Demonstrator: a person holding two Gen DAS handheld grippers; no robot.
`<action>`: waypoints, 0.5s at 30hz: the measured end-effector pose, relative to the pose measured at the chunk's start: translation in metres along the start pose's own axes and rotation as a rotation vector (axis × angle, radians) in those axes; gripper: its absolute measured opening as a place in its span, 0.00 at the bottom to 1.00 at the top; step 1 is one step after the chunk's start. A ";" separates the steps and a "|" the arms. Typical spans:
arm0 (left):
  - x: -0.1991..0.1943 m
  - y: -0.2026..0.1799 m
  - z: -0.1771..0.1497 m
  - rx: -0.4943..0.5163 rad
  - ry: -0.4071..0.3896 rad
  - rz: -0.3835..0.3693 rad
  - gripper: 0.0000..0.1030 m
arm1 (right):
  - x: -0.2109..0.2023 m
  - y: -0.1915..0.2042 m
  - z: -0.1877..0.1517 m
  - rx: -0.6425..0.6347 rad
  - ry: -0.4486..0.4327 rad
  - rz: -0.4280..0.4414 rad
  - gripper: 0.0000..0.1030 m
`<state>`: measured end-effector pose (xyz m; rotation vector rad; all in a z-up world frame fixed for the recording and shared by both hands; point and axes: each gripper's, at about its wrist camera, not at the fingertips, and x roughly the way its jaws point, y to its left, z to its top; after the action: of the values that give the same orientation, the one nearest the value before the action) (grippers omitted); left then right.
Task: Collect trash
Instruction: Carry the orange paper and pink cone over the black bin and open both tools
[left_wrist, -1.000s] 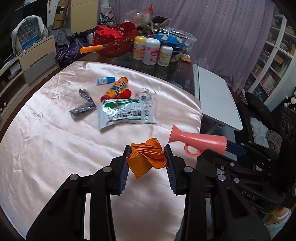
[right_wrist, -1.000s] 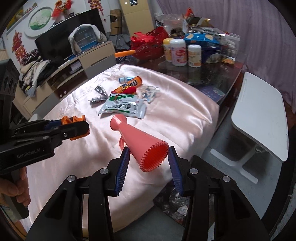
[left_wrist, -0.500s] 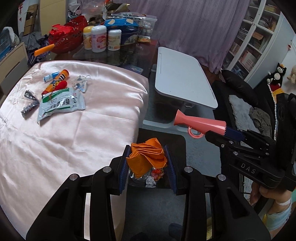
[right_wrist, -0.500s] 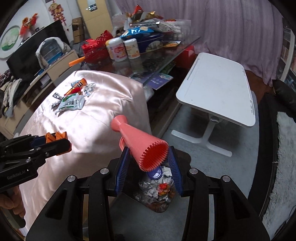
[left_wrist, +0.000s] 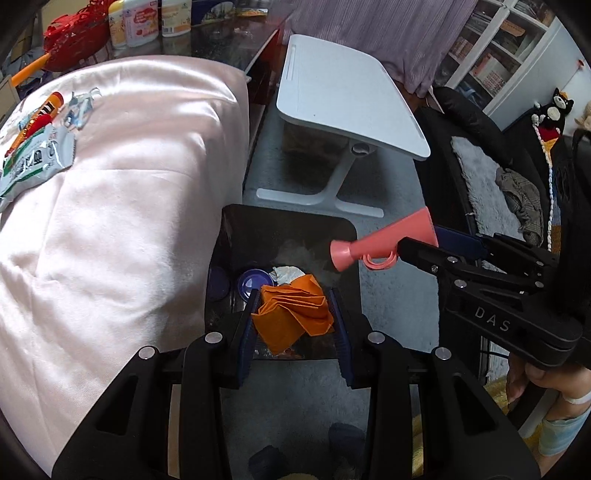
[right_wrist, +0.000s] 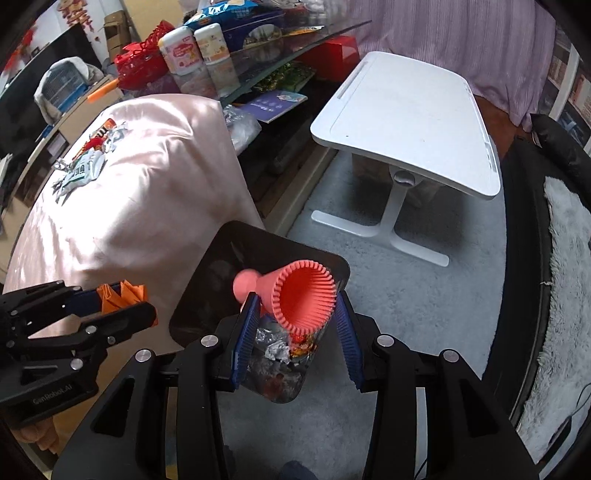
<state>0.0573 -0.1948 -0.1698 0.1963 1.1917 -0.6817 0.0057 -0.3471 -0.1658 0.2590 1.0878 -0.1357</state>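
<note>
Crumpled orange paper (left_wrist: 295, 314) pinched between left gripper (left_wrist: 294, 321) fingers, lower centre of frame, over dark trash bin (left_wrist: 229, 236) on floor. Pink plastic horn (right_wrist: 295, 295) clamped at wide end in right gripper (right_wrist: 295, 332) fingers, above same bin. Remaining wrappers (left_wrist: 33, 151) upper left, on pink-draped surface (left_wrist: 129, 221).

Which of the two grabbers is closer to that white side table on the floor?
The right. The right gripper, holding the pink horn, is on the bin's side toward the white table; the left gripper, holding orange paper, sits farther away beside the pink cloth.
</note>
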 end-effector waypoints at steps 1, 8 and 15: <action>0.005 0.000 0.000 0.000 0.010 -0.001 0.34 | 0.002 0.000 0.001 0.003 0.005 0.002 0.40; 0.025 0.003 0.006 -0.005 0.045 0.000 0.34 | 0.022 0.003 0.008 0.012 0.026 0.035 0.38; 0.035 0.004 0.009 -0.003 0.075 0.001 0.37 | 0.030 0.005 0.015 0.016 0.036 0.039 0.38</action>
<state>0.0735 -0.2090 -0.1987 0.2212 1.2646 -0.6765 0.0334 -0.3453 -0.1853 0.2983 1.1165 -0.1054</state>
